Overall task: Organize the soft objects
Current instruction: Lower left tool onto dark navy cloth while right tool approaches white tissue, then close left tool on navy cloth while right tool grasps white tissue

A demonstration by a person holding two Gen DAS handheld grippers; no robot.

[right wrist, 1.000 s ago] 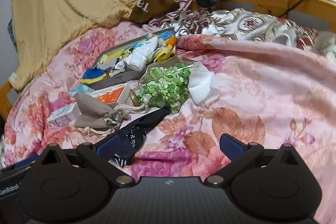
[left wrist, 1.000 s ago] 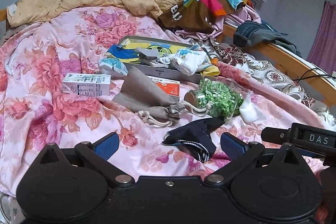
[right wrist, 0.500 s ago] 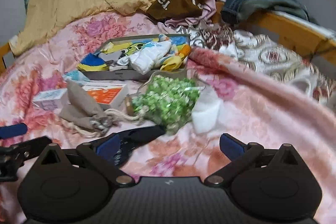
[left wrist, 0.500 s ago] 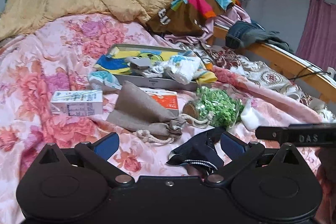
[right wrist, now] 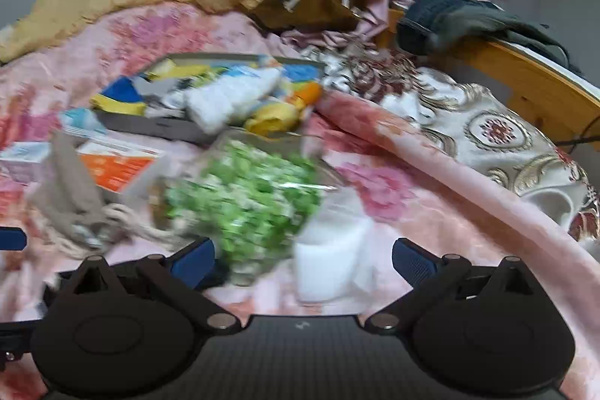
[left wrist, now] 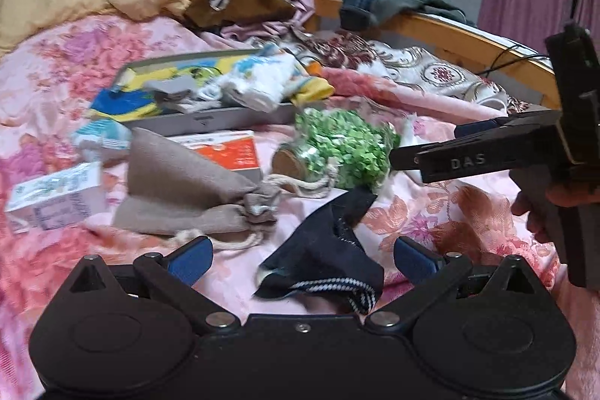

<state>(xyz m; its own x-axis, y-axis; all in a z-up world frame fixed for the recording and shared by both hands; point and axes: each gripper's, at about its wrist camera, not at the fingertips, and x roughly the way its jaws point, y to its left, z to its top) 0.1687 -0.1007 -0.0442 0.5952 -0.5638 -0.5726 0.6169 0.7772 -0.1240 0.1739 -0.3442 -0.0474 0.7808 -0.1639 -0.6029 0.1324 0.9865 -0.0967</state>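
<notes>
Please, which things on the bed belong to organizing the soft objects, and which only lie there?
Belong: dark sock, grey drawstring pouch, white cloth, tray of socks.
Only lying there: orange box, white carton, jar of green pieces.

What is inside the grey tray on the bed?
The grey tray holds a white sock bundle, a grey folded piece and blue-and-yellow fabric. Anything beneath that pile is covered.
</notes>
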